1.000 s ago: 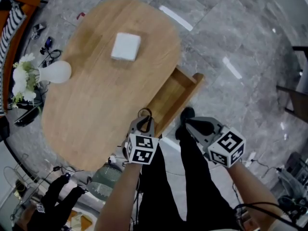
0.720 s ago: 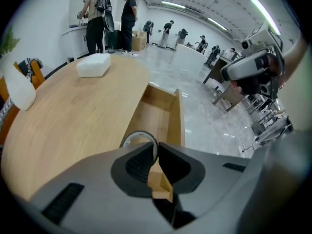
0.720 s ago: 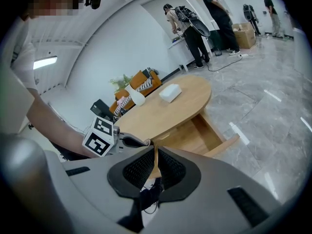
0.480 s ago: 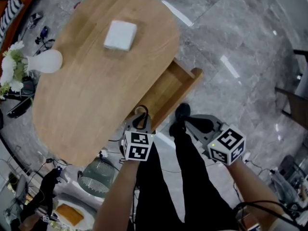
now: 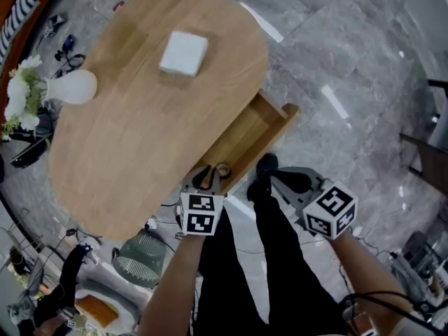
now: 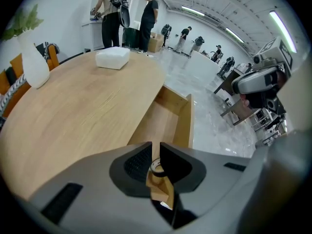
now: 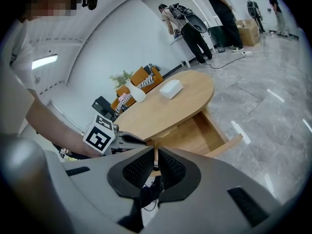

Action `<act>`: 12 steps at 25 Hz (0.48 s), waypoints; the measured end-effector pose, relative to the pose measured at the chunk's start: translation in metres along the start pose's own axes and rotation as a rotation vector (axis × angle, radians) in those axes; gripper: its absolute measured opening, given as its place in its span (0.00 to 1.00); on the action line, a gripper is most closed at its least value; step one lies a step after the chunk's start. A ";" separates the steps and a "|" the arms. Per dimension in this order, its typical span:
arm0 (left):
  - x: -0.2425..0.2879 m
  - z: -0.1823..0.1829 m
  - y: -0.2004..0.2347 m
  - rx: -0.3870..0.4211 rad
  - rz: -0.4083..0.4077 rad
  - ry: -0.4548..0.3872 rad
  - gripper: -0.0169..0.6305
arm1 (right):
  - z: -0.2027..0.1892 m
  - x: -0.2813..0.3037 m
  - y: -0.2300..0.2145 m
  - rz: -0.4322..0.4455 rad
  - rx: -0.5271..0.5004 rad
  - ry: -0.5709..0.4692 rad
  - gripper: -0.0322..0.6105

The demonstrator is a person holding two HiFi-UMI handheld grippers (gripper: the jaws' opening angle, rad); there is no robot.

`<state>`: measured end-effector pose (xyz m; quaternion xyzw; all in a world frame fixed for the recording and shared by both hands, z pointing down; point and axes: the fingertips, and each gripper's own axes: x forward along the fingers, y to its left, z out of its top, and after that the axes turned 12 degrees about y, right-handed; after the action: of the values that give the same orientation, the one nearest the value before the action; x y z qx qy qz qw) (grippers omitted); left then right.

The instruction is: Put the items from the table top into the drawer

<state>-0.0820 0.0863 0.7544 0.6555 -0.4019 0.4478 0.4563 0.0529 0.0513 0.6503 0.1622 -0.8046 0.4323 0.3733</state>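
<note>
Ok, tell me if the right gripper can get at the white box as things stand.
Probably yes. The right gripper holds nothing, and the tabletop between it and the white box is bare; only the open drawer lies below that path. It is a long reach, though.

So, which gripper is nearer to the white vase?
Left. The left gripper is at the table edge, below-right of the vase; the right gripper is farther right, off the table.

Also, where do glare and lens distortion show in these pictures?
Head view: white light streaks glare on the glossy floor. Left gripper view: strong fisheye bend, dark corners, the ceiling light overexposed. Right gripper view: same fisheye bend, the table small and curved.
</note>
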 end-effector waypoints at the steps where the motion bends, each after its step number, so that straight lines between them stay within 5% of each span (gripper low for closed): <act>1: -0.001 0.000 0.001 0.002 -0.001 0.000 0.10 | 0.003 0.000 0.000 -0.002 -0.002 -0.001 0.12; 12: -0.026 0.010 0.015 0.003 -0.020 -0.038 0.04 | 0.026 0.005 0.007 -0.027 0.006 -0.020 0.12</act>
<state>-0.1014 0.0756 0.7311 0.6686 -0.4033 0.4314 0.4520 0.0337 0.0345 0.6413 0.1784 -0.8048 0.4279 0.3706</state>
